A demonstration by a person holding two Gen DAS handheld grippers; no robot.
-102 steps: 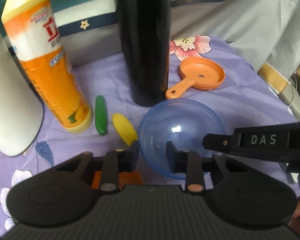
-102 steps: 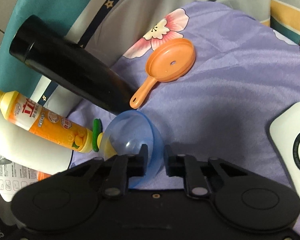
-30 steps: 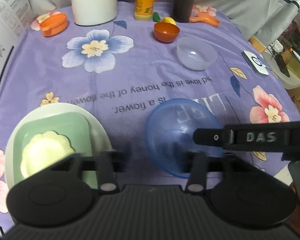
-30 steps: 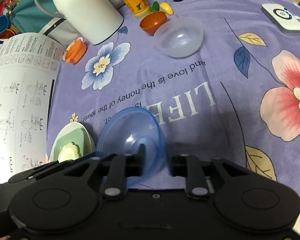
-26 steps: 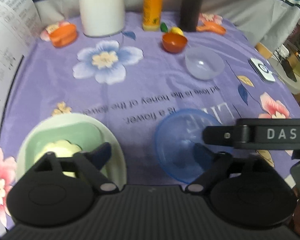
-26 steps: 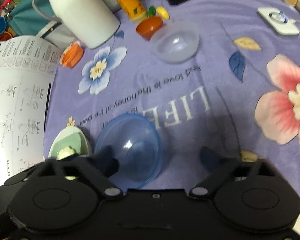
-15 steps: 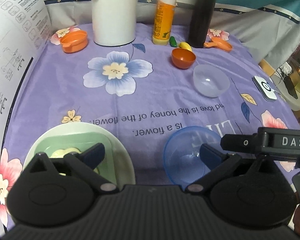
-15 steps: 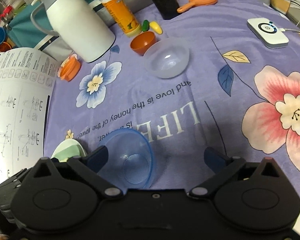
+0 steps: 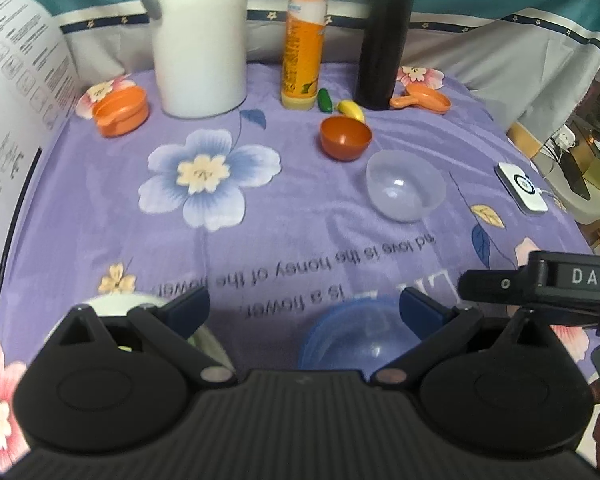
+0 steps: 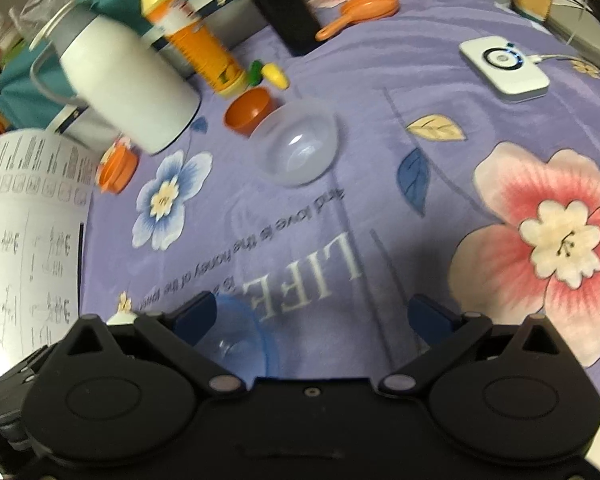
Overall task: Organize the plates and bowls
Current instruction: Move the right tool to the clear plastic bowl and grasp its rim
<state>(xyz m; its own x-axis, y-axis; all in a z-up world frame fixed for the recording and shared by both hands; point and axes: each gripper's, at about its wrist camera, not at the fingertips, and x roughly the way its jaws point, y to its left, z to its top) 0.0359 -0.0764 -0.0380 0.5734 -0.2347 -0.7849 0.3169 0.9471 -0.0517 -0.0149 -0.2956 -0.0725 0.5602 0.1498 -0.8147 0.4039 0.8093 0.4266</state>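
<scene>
Two grippers, both spread wide and empty. Left wrist view: left gripper (image 9: 304, 304) fingers wide; translucent blue plastic bowl (image 9: 360, 340) sits upright on the purple floral cloth (image 9: 300, 208) between them, untouched. White round plate (image 9: 120, 304) partly hidden behind left finger. Clear plastic bowl (image 9: 406, 184) and small orange bowl (image 9: 345, 137) further back. Right wrist view: right gripper (image 10: 312, 316) fingers wide; blue bowl (image 10: 240, 340) beside left finger, clear bowl (image 10: 298, 148) well ahead.

Glossy translucent plastic blue bowl (image 9: 356, 336) and clear bowl (image 9: 406, 190); matt cloth tablecloth (image 9: 300, 216).
</scene>
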